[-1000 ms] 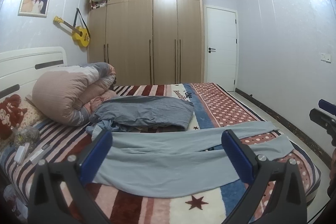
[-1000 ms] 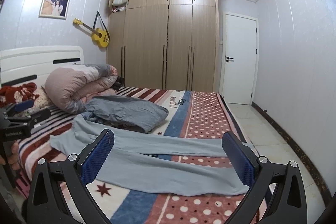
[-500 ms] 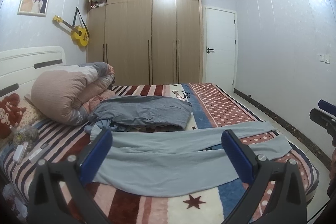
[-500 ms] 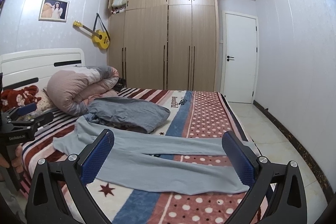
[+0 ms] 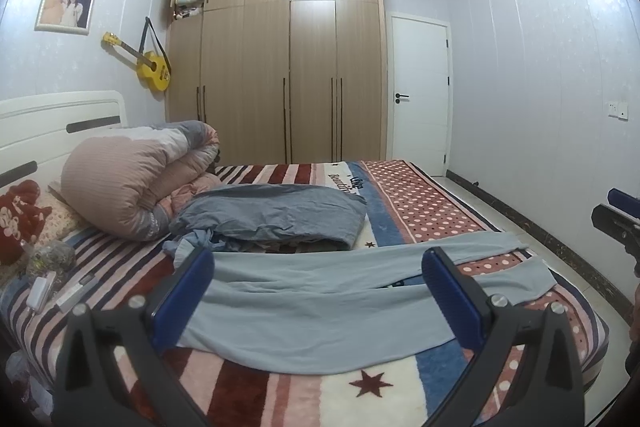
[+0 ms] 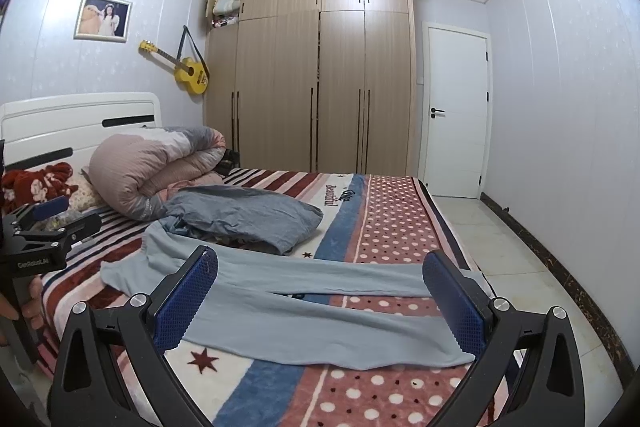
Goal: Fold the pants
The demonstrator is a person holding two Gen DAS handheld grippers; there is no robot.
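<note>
Across the bed (image 5: 400,203), light-blue pants (image 5: 320,311) lie flat, waistband hidden under a grey garment (image 5: 276,215). My left gripper (image 5: 318,291) and right gripper (image 6: 320,291) gape wide apart, empty, their bases cut off by frame edges.

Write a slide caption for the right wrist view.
Open right gripper above light blue pants laid flat across the patterned bed, legs apart, nothing grasped.

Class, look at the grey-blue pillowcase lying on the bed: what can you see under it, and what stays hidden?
Under the grey-blue pillowcase, a dark gap shows some crumpled fabric, too shadowed to identify. It rests on the patterned blanket, near the light blue pants. Anything deeper beneath is covered.
</note>
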